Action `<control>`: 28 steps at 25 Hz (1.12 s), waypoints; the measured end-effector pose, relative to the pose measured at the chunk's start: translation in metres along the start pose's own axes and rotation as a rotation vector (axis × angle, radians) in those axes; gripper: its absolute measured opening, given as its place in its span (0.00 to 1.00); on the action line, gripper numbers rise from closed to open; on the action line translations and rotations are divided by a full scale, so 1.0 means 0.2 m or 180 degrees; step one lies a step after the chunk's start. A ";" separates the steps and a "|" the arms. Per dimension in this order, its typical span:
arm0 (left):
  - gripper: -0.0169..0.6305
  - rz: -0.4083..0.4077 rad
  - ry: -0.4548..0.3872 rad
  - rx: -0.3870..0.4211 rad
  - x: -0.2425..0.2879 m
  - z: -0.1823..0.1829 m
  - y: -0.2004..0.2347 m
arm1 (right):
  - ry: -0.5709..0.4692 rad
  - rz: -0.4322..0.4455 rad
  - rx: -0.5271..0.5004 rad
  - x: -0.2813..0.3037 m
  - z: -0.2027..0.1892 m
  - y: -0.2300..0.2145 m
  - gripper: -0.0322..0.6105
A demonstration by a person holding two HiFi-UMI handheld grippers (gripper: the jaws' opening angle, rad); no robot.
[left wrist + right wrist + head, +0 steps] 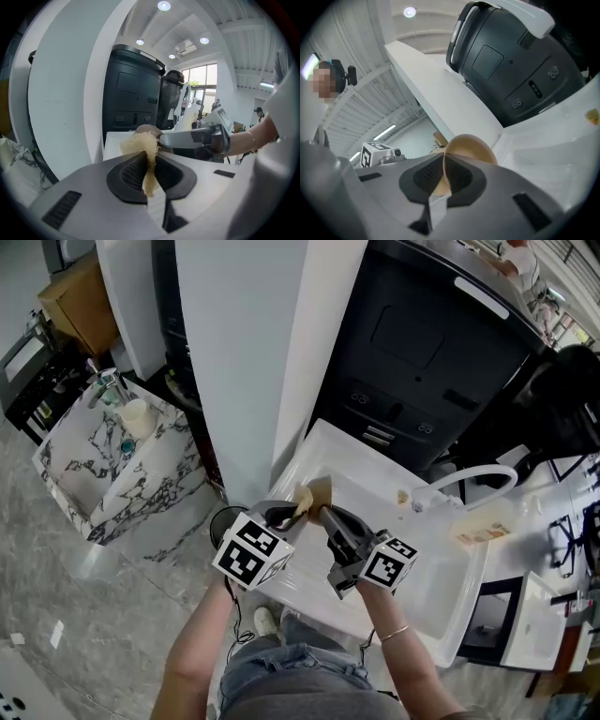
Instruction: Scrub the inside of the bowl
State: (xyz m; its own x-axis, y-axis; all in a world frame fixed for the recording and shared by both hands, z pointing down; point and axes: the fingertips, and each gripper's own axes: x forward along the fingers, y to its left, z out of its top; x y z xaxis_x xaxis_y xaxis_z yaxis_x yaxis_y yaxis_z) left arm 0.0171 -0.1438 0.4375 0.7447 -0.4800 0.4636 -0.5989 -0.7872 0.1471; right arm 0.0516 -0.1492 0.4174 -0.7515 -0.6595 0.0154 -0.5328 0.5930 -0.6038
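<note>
Left tool (150, 169): jaws closed on a tan, fibrous scrub pad (139, 144) that sticks out past the tips.
Right tool (443, 177): jaws clamped on the rim of the bowl (472, 146), its thin wall pinched between the pads.
Bowl: tan, tilted on edge, held in the air over the white sink (441, 589).
Pad and bowl: just beside each other; whether they touch cannot be told.
Sink: a curved white tap (476, 473) at its far side.

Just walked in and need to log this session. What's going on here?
A person stands over a white sink holding a hand-held gripper in each hand. The left hand-held gripper is shut on a pale fibrous scrubber; the right hand-held gripper is shut on the rim of a tan bowl. The scrubber sits right at the bowl.
</note>
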 end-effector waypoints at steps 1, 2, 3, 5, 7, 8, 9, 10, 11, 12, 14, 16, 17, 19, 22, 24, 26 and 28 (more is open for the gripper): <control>0.09 -0.0017 -0.0019 -0.0013 0.00 0.00 -0.01 | 0.0002 -0.0011 -0.0011 0.00 -0.01 0.00 0.08; 0.09 -0.0023 -0.0027 -0.0006 0.00 0.00 -0.02 | 0.0000 -0.0014 -0.0012 0.00 -0.01 -0.01 0.08; 0.09 -0.0020 -0.0028 0.0010 0.00 0.00 -0.03 | 0.0002 -0.0018 -0.0009 0.00 -0.02 0.00 0.08; 0.09 -0.0018 -0.0030 0.0019 0.00 0.00 -0.03 | 0.0020 -0.0045 -0.0039 0.00 -0.02 0.00 0.08; 0.09 -0.0026 -0.0042 -0.0004 -0.01 -0.01 -0.03 | 0.0045 -0.0075 -0.0083 0.00 -0.02 0.01 0.08; 0.09 -0.0026 -0.0044 -0.0019 -0.02 -0.01 -0.03 | 0.0055 -0.0083 -0.0089 0.00 -0.02 0.01 0.08; 0.09 -0.0021 -0.0043 -0.0034 -0.02 -0.01 -0.02 | 0.0063 -0.0088 -0.0086 0.01 -0.02 0.01 0.08; 0.09 -0.0013 -0.0041 -0.0047 -0.02 -0.02 -0.02 | 0.0074 -0.0098 -0.0078 0.01 -0.03 0.01 0.08; 0.09 -0.0006 -0.0043 -0.0061 -0.03 -0.03 -0.02 | 0.0089 -0.0117 -0.0075 0.01 -0.03 0.00 0.08; 0.09 -0.0006 -0.0052 -0.0080 -0.03 -0.03 -0.02 | 0.0113 -0.0148 -0.0084 0.02 -0.04 0.00 0.08; 0.09 -0.0030 -0.0094 -0.0142 -0.04 -0.03 -0.03 | 0.0195 -0.0232 -0.0149 0.02 -0.07 -0.02 0.08; 0.09 -0.0055 -0.0128 -0.0173 -0.05 -0.03 -0.04 | 0.0279 -0.0286 -0.0212 0.02 -0.09 -0.03 0.08; 0.09 -0.0063 -0.0129 -0.0164 -0.05 -0.03 -0.05 | 0.0308 -0.0299 -0.0227 0.02 -0.10 -0.04 0.08; 0.09 -0.0078 -0.0109 -0.0140 -0.04 -0.04 -0.06 | 0.0371 -0.0331 -0.0273 0.02 -0.11 -0.05 0.08; 0.09 -0.0105 -0.0089 -0.0143 -0.04 -0.05 -0.07 | 0.0507 -0.0427 -0.0407 0.01 -0.14 -0.09 0.08; 0.09 -0.0113 -0.0088 -0.0143 -0.04 -0.05 -0.06 | 0.0623 -0.0524 -0.0527 0.00 -0.15 -0.13 0.08; 0.09 -0.0107 -0.0075 -0.0150 -0.04 -0.06 -0.06 | 0.0757 -0.0614 -0.0634 -0.02 -0.16 -0.18 0.08; 0.09 -0.0099 -0.0036 -0.0162 -0.03 -0.08 -0.05 | 0.0888 -0.0673 -0.0722 -0.03 -0.19 -0.21 0.08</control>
State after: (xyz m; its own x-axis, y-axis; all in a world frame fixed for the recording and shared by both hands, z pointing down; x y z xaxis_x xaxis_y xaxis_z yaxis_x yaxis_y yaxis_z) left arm 0.0142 -0.1283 0.4471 0.7663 -0.4602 0.4482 -0.5894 -0.7812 0.2057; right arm 0.0650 -0.1526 0.4726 -0.6764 -0.6456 0.3545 -0.7354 0.5653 -0.3738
